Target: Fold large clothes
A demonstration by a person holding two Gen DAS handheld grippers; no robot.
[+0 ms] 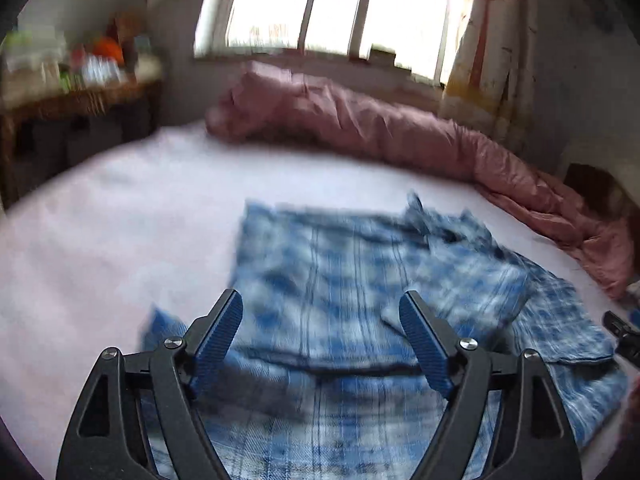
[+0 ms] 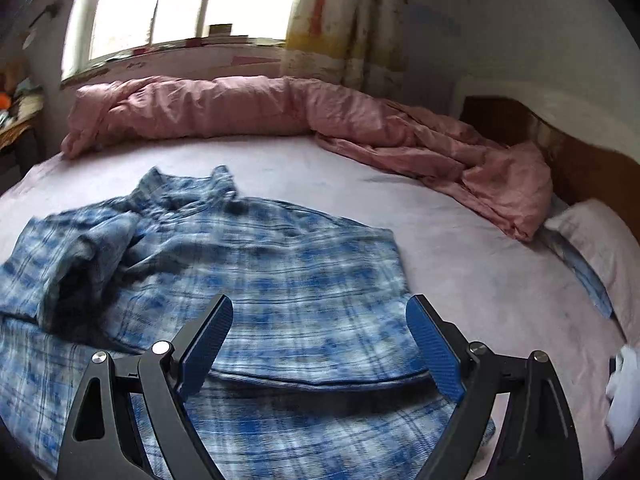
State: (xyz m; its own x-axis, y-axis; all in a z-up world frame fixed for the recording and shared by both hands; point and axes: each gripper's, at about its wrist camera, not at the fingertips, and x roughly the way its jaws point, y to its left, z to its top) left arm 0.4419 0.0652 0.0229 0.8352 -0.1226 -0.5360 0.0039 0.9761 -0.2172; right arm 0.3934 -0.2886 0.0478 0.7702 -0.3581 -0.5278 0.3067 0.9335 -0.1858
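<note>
A blue and white plaid shirt lies partly folded on the pale pink bed sheet, its collar at the far end. My left gripper is open and empty, hovering above the shirt's near folded part. In the right wrist view the same shirt shows with a bunched sleeve at the left and a folded hem edge below the fingers. My right gripper is open and empty above that edge. The right gripper's tip also shows at the right edge of the left wrist view.
A rumpled pink duvet runs along the far side of the bed under the window. A pillow lies at the right by the wooden headboard. A cluttered shelf stands at the left. A white cloth sits at the right edge.
</note>
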